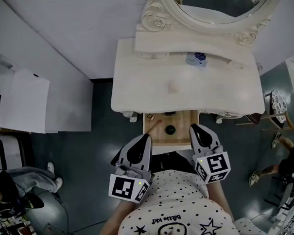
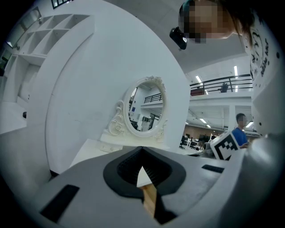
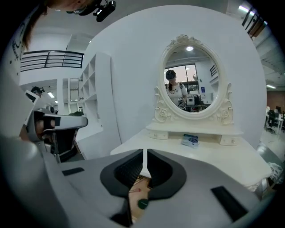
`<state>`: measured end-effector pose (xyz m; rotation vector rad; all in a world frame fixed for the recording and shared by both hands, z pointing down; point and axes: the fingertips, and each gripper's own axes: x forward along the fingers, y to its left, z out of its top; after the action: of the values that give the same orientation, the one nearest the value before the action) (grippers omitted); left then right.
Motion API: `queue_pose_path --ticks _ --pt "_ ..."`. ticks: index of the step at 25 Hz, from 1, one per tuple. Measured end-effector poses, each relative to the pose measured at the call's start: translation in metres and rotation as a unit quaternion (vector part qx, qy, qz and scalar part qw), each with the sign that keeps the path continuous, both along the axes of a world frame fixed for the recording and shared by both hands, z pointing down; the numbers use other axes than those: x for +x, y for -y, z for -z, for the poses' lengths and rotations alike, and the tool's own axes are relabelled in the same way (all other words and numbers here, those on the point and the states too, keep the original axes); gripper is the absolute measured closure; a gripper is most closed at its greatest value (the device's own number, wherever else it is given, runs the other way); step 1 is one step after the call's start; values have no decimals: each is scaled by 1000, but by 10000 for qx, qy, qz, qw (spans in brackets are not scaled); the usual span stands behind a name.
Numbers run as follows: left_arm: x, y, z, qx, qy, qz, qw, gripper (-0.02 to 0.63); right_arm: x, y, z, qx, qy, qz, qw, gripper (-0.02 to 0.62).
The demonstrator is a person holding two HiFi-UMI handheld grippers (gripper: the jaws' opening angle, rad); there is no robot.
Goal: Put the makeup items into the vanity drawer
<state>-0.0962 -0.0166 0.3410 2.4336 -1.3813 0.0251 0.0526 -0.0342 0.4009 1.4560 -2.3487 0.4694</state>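
Your left gripper (image 2: 142,150) has its jaws shut, tips touching, with nothing in them. Your right gripper (image 3: 145,153) has its jaws together too. Only a thin line shows between them, and they hold nothing.

In the head view, both grippers sit low in the middle of the frame. The left one points at the front left corner of the drawer (image 1: 182,122) and the right one at its front right corner. The drawer is wood inside and is pulled open. It sticks out from under the front edge of the table (image 1: 136,90).

A thin stick (image 1: 153,124) lies in the left part of the drawer. A round dark pot (image 1: 170,129) sits near its middle. There is one more dark thing at the back of the drawer, but it is too small to tell what it is.

In the right gripper view, you can see the wood and the dark pot just below the jaws.

A small blue and white box (image 1: 197,59) lies on the table, above and right of the middle of the frame. It is close to the foot of the mirror (image 1: 155,17) and well apart from the drawer.
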Motion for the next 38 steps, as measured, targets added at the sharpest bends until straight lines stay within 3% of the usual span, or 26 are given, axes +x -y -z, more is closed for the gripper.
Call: queue_pose_path --ticks 6,11,19,25,31,38 --pt "-3 0 -7 -155 152 183 9996 604 7 75 -31 -93 -325 175 9993 496" --pt "-14 0 -7 -236 298 469 9982 604 -6 131 -70 -465 -460 255 9975 420" --pt "-48 1 -7 -419 567 1155 9908 604 -19 195 -154 -1203 -904 85 9886 396" --pt "-56 5 -7 -457 603 1349 9880 604 -14 210 -188 -1629 -937 -199 9820 397" --pt "-54 14 -7 -462 550 1326 9886 604 -8 210 -183 -1590 -799 -229 9838 423" --pt "-40 23 -7 -420 467 932 9937 604 12 197 -132 -1054 -254 -475 9930 431"
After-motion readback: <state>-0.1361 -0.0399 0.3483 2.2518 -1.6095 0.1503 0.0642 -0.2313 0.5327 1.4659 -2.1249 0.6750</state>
